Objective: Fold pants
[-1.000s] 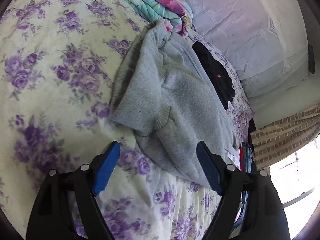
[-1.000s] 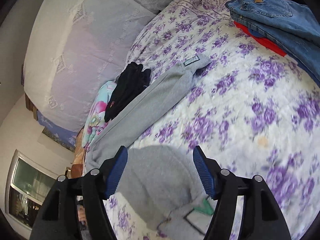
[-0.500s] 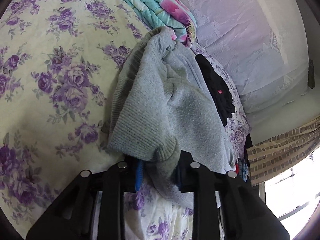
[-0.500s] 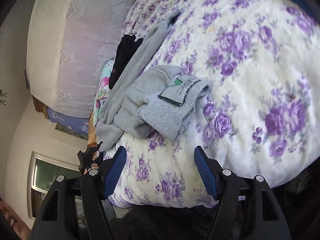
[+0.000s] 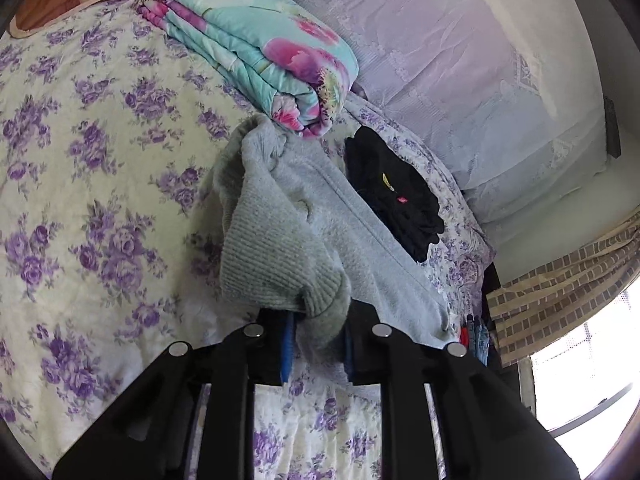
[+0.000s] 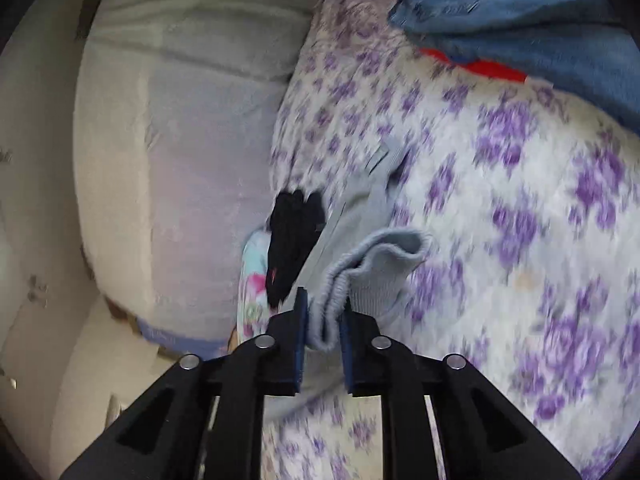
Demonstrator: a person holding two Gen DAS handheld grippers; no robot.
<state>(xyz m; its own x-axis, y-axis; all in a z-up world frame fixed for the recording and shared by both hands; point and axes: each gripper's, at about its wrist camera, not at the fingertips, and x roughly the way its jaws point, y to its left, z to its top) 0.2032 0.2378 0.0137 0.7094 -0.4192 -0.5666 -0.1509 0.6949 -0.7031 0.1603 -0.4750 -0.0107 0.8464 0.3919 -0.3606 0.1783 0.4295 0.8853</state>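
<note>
- Pants (image 5: 280, 240) of grey knit lie bunched on the bedspread (image 5: 100, 200), one end caught in each gripper.
- Left gripper (image 5: 316, 332): its jaws have just been closing and now stand narrow, with a thick ribbed hem pinched between the blue pads (image 5: 286, 344). The cloth bulges over the fingertips and hangs in a soft lump below them.
- From that grip the grey fabric runs away from the fingers in a long strip with a raised seam. It ends in a crumpled heap touching the folded quilt (image 5: 260, 52).
- Right gripper (image 6: 322, 316): its jaws have just been closing too and are drawn close together. The gathered, ribbed waistband of the pants (image 6: 380, 256) is squeezed between the dark blue pads (image 6: 301, 320).
- Beyond the right fingers the waistband opens into a loose loop, and a flat leg stretches off across the bedspread (image 6: 520, 200). This view is blurred.
- Textures: the pants are fleecy, with ribbing at hem and waist. The bedspread is pale quilted cloth printed with purple roses.
- A black garment (image 5: 392, 200) lies folded just beside the grey leg, touching its edge (image 6: 292, 232).
- The quilt is turquoise with pink flowers, in rounded layers.
- Blue jeans (image 6: 500, 4) sit stacked on something red (image 6: 480, 66), well apart from the pants.
</note>
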